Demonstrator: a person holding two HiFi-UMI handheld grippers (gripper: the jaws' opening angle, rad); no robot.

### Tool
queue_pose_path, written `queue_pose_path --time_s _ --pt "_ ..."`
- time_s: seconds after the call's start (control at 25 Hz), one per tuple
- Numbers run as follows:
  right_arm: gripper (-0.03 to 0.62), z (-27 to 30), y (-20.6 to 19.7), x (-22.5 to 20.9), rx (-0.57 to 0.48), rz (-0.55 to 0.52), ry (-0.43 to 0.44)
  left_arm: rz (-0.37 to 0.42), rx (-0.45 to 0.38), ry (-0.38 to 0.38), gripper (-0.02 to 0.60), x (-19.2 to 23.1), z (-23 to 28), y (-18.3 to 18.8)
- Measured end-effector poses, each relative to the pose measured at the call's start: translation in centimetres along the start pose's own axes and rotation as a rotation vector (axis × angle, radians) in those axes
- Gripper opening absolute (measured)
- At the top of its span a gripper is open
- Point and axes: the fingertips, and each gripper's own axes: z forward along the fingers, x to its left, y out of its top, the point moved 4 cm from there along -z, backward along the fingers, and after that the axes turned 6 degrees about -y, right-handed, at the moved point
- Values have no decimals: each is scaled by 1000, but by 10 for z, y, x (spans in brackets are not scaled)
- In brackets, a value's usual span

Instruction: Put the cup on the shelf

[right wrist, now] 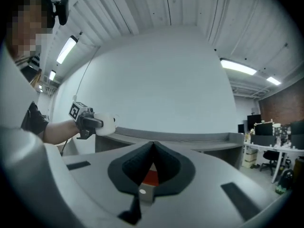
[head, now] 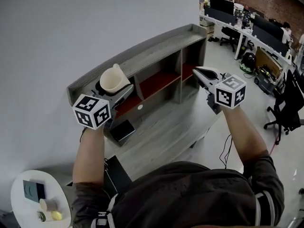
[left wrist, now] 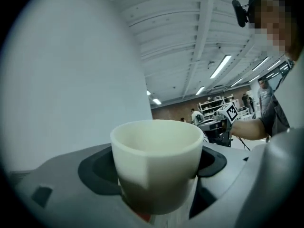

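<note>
The cup [head: 114,79] is gripped by its sides in the left tool [head: 115,93] and held over the left end of the shelf [head: 164,45], apparently ready for setting down. The right tool [head: 198,71] is closed on nothing, held aside, likely unneeded.

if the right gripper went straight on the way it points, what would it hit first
Probably the shelf. The right gripper, jaws shut and empty, points at about its top board, with the wall just behind. Nothing shows in between, though depth is hard to judge.
</note>
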Motion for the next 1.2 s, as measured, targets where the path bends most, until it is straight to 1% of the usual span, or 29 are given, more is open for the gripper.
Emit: queue_pose_path --time_s 0.16,0.24,0.32,0.48,0.64,0.84,1.04,1.2 --pt "-8 54 1 31 -2 -4 111 6 37 137 413 41 -48 5" --pt "-8 77 0 45 -2 -2 157 5 54 189 413 59 -70 7" --pt "-8 97 -1 59 -1 2 195 -2 75 224 413 75 -86 7" --pt "-8 128 -9 82 9 11 251 -34 110 261 413 99 -100 -4" --pt "-8 151 -14 95 19 18 284 -51 125 267 413 109 -89 -8" --pt "-8 160 -16 101 19 25 295 -72 173 283 413 120 -70 -17" --pt "-8 163 -18 102 21 30 297 -128 230 340 413 135 -57 -36" --pt "-8 162 -20 100 24 32 295 -163 246 373 413 142 -50 -49"
